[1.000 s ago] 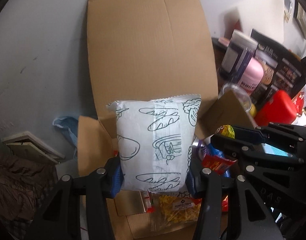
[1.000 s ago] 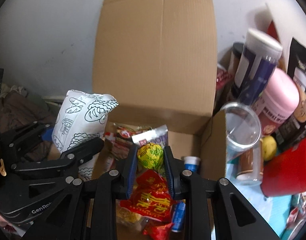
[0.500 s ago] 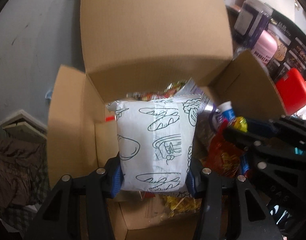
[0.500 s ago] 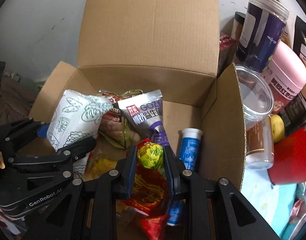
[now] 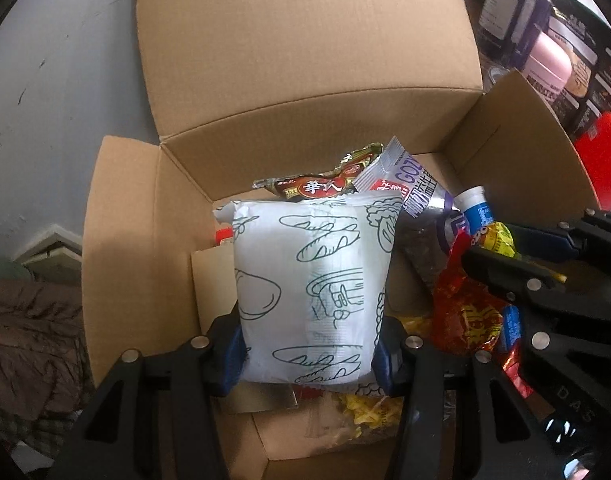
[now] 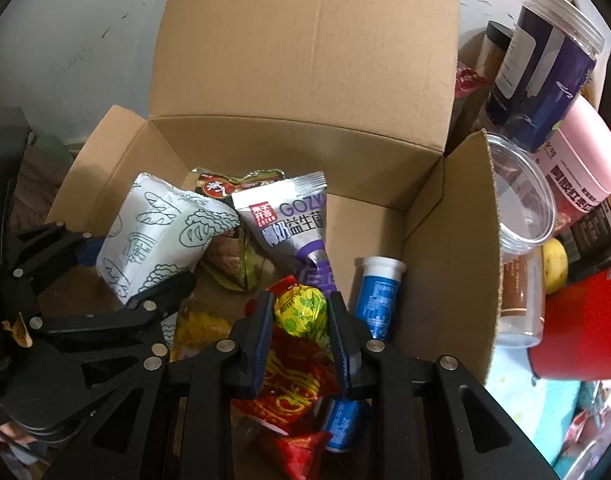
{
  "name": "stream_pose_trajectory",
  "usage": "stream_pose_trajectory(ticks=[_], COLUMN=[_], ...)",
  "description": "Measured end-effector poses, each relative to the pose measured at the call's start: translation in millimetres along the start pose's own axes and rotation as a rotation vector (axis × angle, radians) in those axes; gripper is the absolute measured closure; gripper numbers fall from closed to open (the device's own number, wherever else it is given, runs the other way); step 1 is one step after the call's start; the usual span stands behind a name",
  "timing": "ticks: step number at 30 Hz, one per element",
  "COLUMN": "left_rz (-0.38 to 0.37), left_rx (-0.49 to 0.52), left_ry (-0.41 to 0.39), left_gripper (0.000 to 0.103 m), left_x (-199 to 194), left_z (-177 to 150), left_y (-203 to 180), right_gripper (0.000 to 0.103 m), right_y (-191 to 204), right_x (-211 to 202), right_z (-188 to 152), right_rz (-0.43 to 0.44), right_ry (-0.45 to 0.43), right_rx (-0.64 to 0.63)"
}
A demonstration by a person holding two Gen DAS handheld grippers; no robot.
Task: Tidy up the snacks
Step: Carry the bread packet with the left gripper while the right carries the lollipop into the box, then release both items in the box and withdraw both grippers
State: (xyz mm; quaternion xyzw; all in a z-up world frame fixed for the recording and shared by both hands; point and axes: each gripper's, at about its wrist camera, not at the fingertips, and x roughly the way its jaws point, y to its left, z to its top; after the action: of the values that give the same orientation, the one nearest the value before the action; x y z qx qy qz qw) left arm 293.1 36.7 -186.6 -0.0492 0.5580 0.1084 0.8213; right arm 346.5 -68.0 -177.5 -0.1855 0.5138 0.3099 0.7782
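Note:
My left gripper (image 5: 309, 344) is shut on a white bread packet (image 5: 311, 292) with green line drawings and holds it inside the open cardboard box (image 5: 305, 136), toward its left side. The packet also shows in the right wrist view (image 6: 161, 232). My right gripper (image 6: 301, 320) is shut on a small yellow-green wrapped candy (image 6: 301, 310) and holds it over the snacks in the box (image 6: 305, 152). Below it lie a red packet (image 6: 293, 384), a silver-purple pouch (image 6: 293, 224) and a blue tube (image 6: 379, 292).
A brown snack packet (image 5: 325, 184) leans at the back of the box. Right of the box stand a clear plastic cup (image 6: 521, 196), a pink jar (image 6: 581, 160), a dark blue jar (image 6: 545, 60) and a red container (image 6: 581, 328). A grey wall lies behind.
Both grippers have moved forward and down into the box with their loads. The box interior and its snacks now fill the views.

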Motion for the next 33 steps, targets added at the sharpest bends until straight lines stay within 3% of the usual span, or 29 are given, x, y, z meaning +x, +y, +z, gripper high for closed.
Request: stream_pose_trajectory(ticks=[3,6,11,17,21,33], left_rz=[-0.003,0.021,0.050,0.076,0.092,0.084], left_rx=[-0.023,-0.020,-0.027,-0.025,-0.005,-0.034], left_ry=[0.017,0.021,0.004,-0.029,-0.063,-0.134], left_gripper=[0.052,0.052,0.051,0.043,0.028,0.026], left_x=[-1.2,-3.1,-12.1,-23.5,-29.3,-73.6], left_z=[2.0,2.5,3.7,5.3,7.7,14.3], left_y=[3.4,3.6,2.1,1.8,-3.4,6.9], right_gripper=[0.072,0.060,0.049,0.049,0.049,0.049], right_y=[-3.8,-5.0,-8.8,-20.9,-21.0,-15.5], right_x=[-2.7,-10.0,-20.2,-21.0,-23.8,-66.1], right_z=[3.5,6.4,9.4,5.7,-0.5,-4.1], right_rz=[-0.003,0.007,-0.040,-0.041,-0.050,-0.048], right_ry=[0.003,-0.009,-0.029,-0.027,-0.028,-0.082], right_rx=[0.016,0.022,0.021,0.061,0.072,0.084])
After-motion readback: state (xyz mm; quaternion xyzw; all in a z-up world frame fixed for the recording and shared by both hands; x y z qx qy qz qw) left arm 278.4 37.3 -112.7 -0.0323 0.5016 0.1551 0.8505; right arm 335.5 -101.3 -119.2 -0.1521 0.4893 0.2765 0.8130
